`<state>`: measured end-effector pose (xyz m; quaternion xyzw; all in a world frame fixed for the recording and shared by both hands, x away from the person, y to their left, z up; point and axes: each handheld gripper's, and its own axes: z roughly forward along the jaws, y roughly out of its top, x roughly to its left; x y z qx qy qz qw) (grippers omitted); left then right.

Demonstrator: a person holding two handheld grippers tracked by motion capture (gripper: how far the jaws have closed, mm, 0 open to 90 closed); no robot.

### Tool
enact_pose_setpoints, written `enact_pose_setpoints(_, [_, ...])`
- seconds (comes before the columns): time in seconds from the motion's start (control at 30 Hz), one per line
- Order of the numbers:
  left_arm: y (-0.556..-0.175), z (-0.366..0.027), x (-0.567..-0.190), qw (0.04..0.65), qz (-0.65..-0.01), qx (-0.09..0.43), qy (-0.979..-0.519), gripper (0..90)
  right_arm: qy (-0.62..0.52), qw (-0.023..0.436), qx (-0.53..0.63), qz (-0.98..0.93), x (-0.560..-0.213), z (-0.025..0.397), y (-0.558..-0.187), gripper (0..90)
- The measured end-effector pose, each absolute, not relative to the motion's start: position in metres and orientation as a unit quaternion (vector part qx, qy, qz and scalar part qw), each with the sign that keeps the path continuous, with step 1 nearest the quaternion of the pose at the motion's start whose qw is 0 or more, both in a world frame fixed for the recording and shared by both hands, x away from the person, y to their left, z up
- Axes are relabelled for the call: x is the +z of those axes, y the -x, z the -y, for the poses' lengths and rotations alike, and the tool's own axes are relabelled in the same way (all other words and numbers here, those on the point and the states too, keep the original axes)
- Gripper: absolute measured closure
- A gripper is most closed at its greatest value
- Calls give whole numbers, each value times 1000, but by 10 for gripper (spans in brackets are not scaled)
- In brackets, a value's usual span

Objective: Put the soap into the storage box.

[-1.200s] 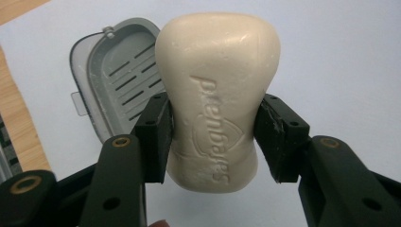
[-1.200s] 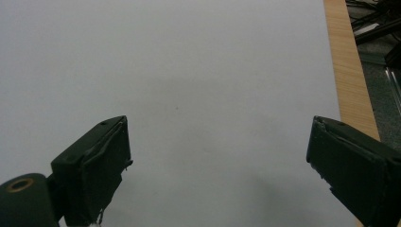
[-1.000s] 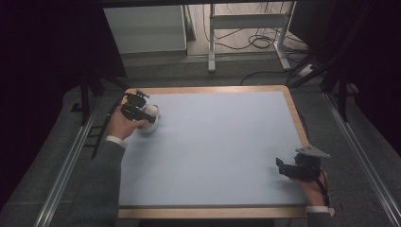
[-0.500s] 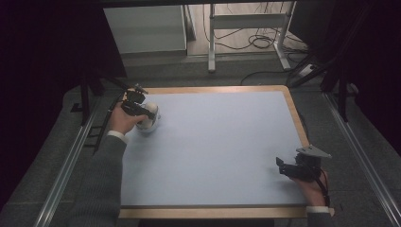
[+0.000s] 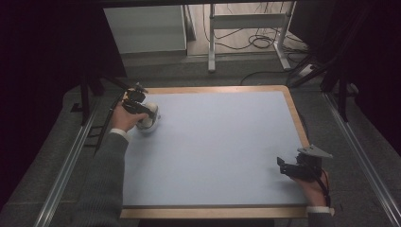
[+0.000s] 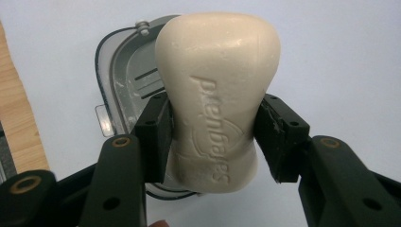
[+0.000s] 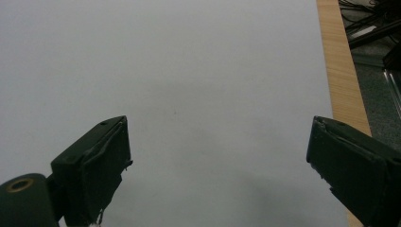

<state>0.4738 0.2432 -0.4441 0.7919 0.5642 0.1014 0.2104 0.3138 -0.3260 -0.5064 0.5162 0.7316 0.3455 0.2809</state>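
Note:
A cream bar of soap [image 6: 218, 94] with embossed lettering sits between the jaws of my left gripper [image 6: 213, 137], which is shut on its waist. Beneath it lies a grey soap dish [image 6: 124, 90] on the pale blue mat. In the high view the left gripper [image 5: 141, 109] is at the table's far left, over the white dish [image 5: 150, 124]. My right gripper [image 7: 218, 161] is open with nothing between its jaws, low over bare mat. From above, the right gripper [image 5: 289, 167] is near the front right corner.
The pale blue mat [image 5: 217, 146] covers the table inside a wooden border [image 5: 298, 123]. Metal rails [image 5: 364, 156] run along both sides. A white table frame [image 5: 246, 23] and cables lie on the floor beyond the far edge.
The left gripper has shifted slightly over the dish at the far left. The right gripper has stayed in place.

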Motion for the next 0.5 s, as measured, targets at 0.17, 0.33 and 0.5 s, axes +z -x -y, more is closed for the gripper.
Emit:
enact_pose_setpoints(0.17, [-480,-245,-452,207,-576,99,-785,498,-517,281,344,-732,-507,326,-314,68])
enact_pose_setpoints(0.33, [-484,-245,-461,204,-583,98,-780,497,-517,281,344,-732,-507,326,-314,69])
enact_pose_setpoints(0.5, [-485,-242,-467,206,-584,105,-778,477,-516,281,343,-733,-507,326,-314,68])
